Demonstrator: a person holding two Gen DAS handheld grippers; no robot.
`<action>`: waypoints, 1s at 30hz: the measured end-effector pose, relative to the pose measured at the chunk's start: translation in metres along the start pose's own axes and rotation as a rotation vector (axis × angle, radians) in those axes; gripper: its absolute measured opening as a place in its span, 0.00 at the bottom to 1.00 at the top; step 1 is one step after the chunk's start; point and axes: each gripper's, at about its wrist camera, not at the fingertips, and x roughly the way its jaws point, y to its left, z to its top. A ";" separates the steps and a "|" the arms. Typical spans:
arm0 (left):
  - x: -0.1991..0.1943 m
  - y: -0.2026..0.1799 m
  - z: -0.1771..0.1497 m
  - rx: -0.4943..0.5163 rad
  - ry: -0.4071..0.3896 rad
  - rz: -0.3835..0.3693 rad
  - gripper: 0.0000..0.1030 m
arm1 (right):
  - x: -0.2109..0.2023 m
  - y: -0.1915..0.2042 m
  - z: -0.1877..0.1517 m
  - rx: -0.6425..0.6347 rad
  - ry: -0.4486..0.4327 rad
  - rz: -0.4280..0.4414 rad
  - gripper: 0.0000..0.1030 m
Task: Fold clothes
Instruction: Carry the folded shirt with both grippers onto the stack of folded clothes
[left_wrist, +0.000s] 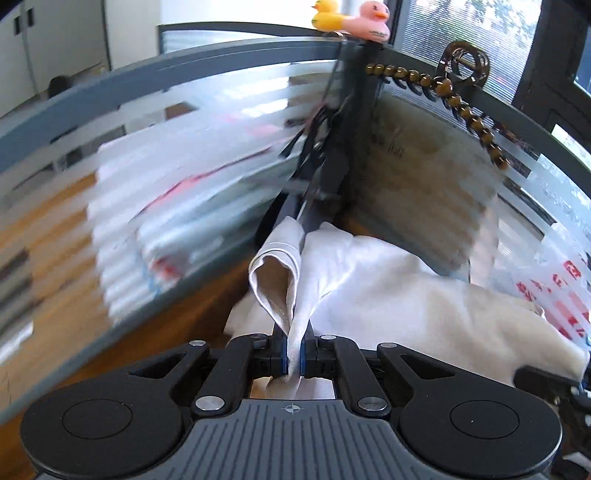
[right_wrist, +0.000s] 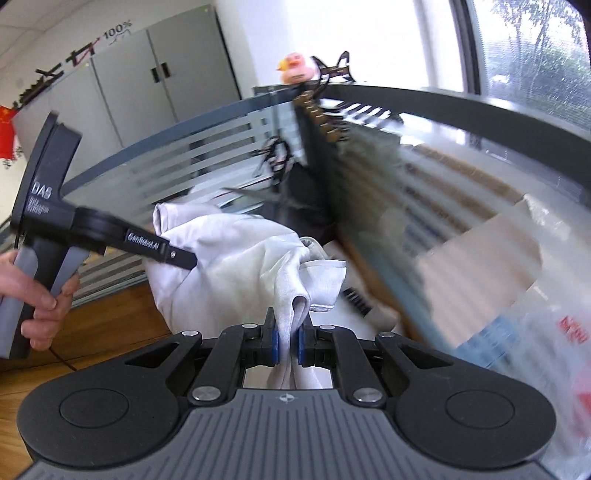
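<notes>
Between two hand-held grippers (left_wrist: 293, 350) (right_wrist: 287, 341), seemingly one garment (left_wrist: 388, 295).

So the garment (left_wrist: 388, 295) is a white, slightly shiny piece of clothing, kind of satiny looking, and right now it's all bunched up rather than flat. It's lifted and draped in loose folds near the corner where the frosted striped partitions meet. One stitched hem edge curls into a little cone shape with the creamier inside showing, and a narrow pinched ridge of fabric runs down from it. In the right wrist view the same cloth (right_wrist: 236, 266) puffs up in a rounded heap with a hemmed flap hanging off to the right. Can't tell what kind of garment it is.
</notes>
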 end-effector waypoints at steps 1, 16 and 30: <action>0.009 -0.004 0.007 0.011 0.003 0.001 0.08 | 0.006 -0.007 0.003 -0.002 0.002 -0.010 0.10; 0.075 -0.018 0.028 0.097 0.086 0.060 0.64 | 0.067 -0.016 -0.008 -0.206 0.081 -0.172 0.62; 0.003 -0.005 -0.022 0.027 0.077 0.041 0.95 | 0.017 0.012 -0.040 -0.191 0.093 -0.151 0.85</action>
